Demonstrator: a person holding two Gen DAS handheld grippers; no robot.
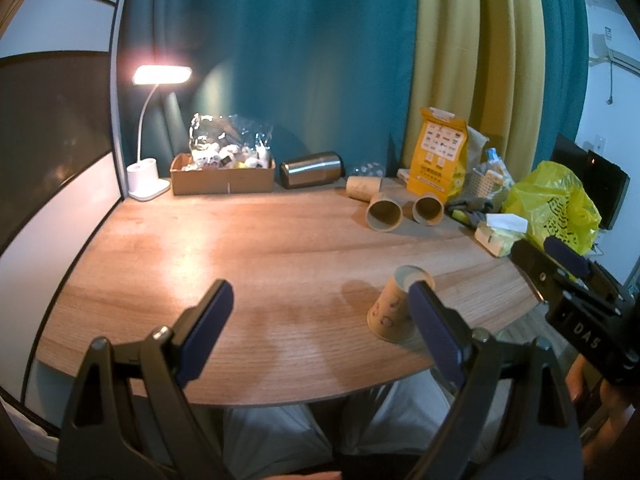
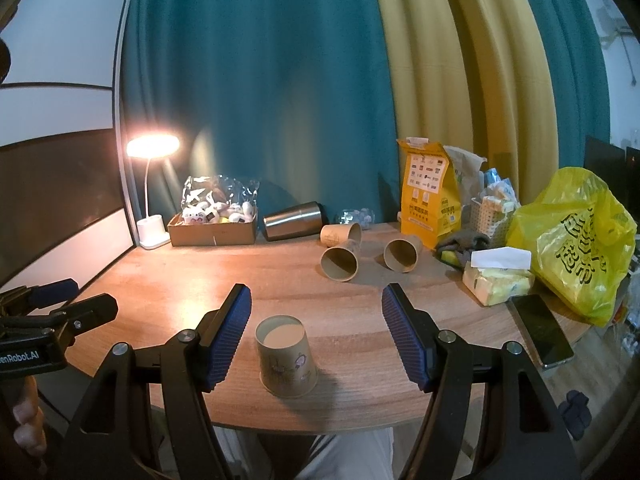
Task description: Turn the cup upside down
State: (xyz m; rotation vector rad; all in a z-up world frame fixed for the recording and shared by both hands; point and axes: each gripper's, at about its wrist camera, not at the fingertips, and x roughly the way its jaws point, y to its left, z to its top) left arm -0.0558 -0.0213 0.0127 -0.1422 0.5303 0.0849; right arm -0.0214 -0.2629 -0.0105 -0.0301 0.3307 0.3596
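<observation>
Wooden table (image 2: 160,280), inverted cup (image 2: 287,360) between spread right gripper (image 2: 316,336), untouched

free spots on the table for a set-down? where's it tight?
Bare wood on the table, between the cardboard box and the upside-down cup. Crowded at back right: lying cups, tissue pack, phone, yellow bag.

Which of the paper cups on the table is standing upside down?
The printed paper cup nearest the right gripper, standing mouth down near the table's front edge. The three plain cups at the back lie on their sides.
</observation>
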